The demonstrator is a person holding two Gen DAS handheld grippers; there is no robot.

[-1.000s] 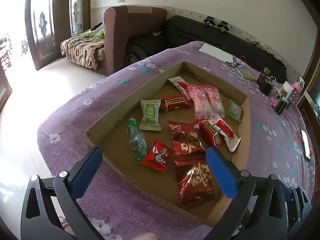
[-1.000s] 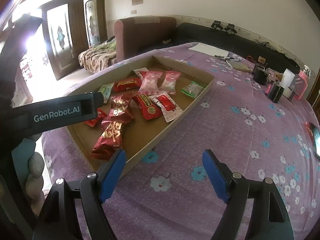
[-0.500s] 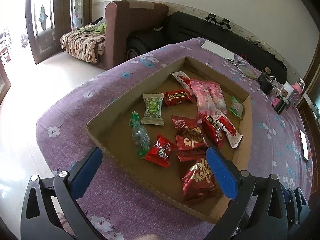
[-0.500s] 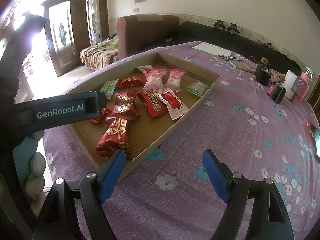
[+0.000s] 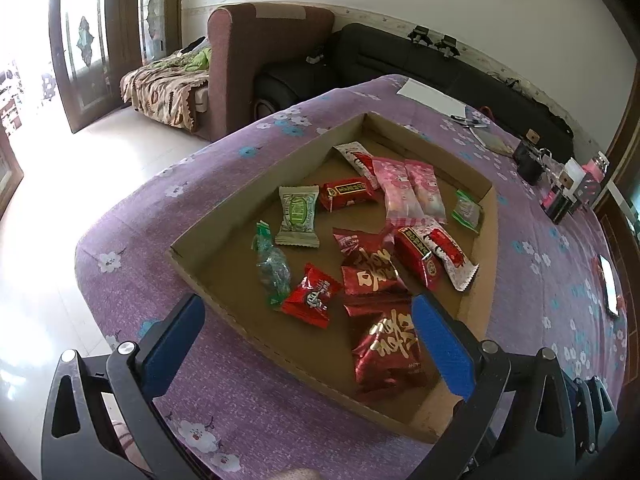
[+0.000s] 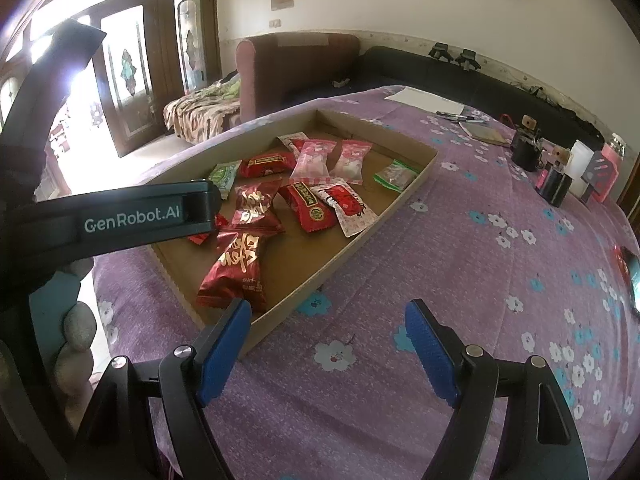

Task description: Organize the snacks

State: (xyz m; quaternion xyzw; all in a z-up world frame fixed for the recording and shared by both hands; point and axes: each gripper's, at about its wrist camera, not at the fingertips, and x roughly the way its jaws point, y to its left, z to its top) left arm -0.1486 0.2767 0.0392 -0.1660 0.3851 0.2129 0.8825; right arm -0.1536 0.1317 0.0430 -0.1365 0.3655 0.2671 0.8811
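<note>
Snacks (image 5: 360, 248) lie in the tray (image 5: 240, 184) beyond both released, empty grippers.

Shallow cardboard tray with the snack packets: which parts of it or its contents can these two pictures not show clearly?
- Right wrist view: the black arm of the left tool hides the small red packet and part of the shallow cardboard tray.
- Left wrist view: a blue pad covers the tray's near right corner.
- Both views: the print on the pale green packet is too small to read.
</note>
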